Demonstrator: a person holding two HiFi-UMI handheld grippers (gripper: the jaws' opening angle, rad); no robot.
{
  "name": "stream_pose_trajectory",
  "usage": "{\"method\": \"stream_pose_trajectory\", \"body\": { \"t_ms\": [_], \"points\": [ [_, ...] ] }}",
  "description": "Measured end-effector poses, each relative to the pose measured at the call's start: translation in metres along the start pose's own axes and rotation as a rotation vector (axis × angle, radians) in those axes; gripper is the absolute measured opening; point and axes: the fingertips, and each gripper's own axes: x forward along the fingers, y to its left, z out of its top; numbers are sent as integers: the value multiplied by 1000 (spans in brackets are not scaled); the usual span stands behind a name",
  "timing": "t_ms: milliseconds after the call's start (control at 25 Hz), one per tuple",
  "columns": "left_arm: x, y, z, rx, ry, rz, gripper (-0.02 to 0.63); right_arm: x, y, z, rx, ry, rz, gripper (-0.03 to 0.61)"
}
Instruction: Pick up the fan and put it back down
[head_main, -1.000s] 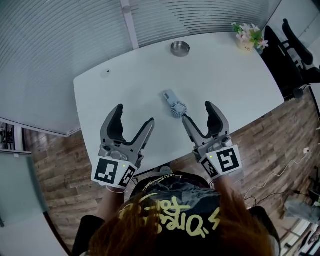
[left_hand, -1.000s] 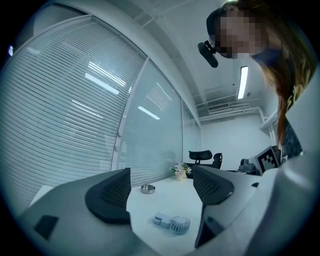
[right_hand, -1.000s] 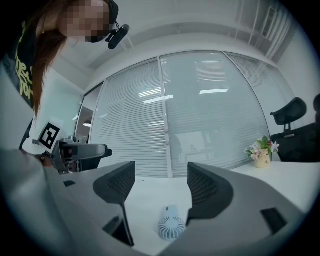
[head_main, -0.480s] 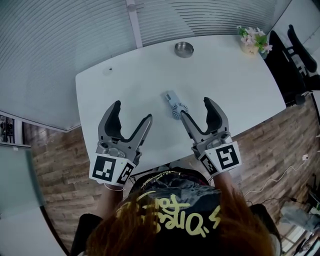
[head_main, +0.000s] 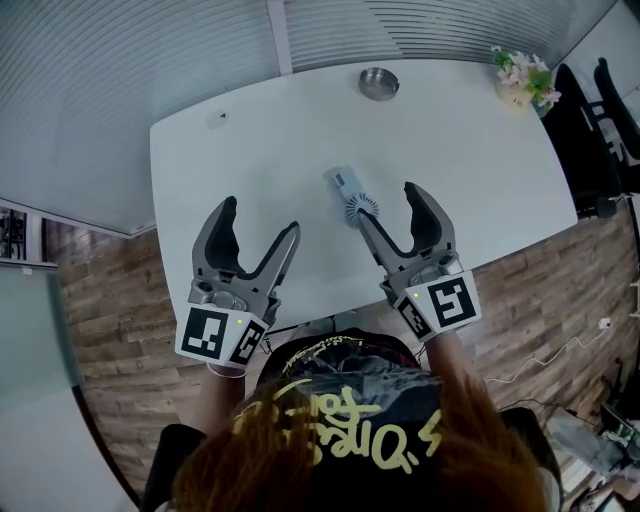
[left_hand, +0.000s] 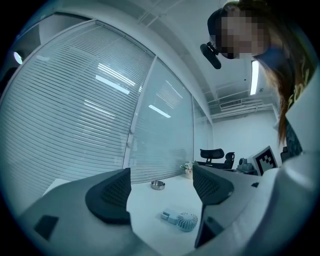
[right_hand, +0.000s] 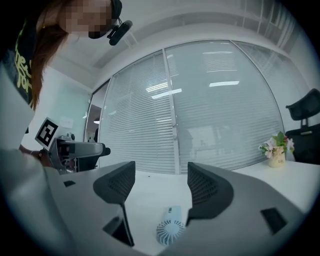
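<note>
Hovering R gripper (head_main: 390, 205) nr fan (head_main: 353, 196)

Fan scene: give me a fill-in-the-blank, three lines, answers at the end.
1. The fan lies flat on the table, held by ___ gripper.
2. The left gripper and the right gripper both have their jaws ___.
3. The fan lies nearer the ___ gripper.
Missing words: neither; open; right.

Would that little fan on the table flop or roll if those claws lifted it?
The fan looks like hard plastic, so probably stiff. It is small beside the right gripper, so likely light. Lying flat, it seems unlikely to roll.
</note>
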Motion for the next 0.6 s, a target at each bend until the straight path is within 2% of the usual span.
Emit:
{"method": "stream_pose_trajectory", "body": {
  "t_ms": [200, 600],
  "points": [
    [-4, 1, -12, -15, 25, 30, 383, 9, 1, -28, -5, 90, 30, 310],
    [-14, 1, -36, -38, 74, 74, 383, 18, -4, -81, -9, 199, 49, 310]
  ]
}}
